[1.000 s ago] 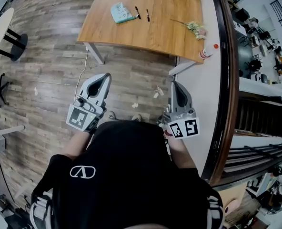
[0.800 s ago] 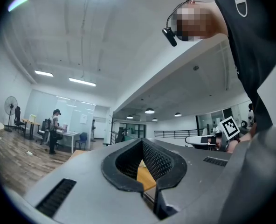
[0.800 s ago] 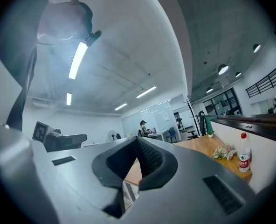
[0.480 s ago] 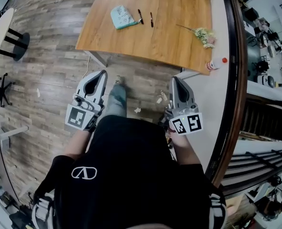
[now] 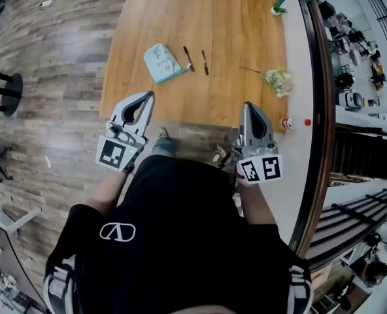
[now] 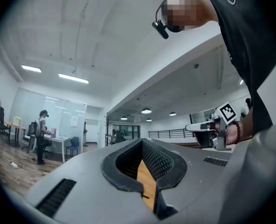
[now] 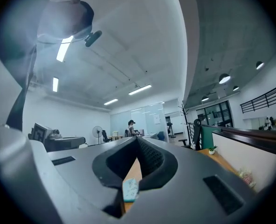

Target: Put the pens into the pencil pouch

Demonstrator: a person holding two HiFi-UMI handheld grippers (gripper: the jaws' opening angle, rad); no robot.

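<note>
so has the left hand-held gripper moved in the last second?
Yes. The left hand-held gripper has come forward to the wooden table: its tip now overlaps the near edge; earlier it was over the floor, well short.

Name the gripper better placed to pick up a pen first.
Probably right: nothing lies between the right gripper and the pens; the pencil pouch sits before the left gripper.

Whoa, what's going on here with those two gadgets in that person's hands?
A person stands at the near edge of a wooden table, holding a left gripper and a right gripper out in front, both shut and empty. Neither touches anything. The teal pencil pouch lies on the table ahead of them, with a pen and a second pen beside it.
</note>
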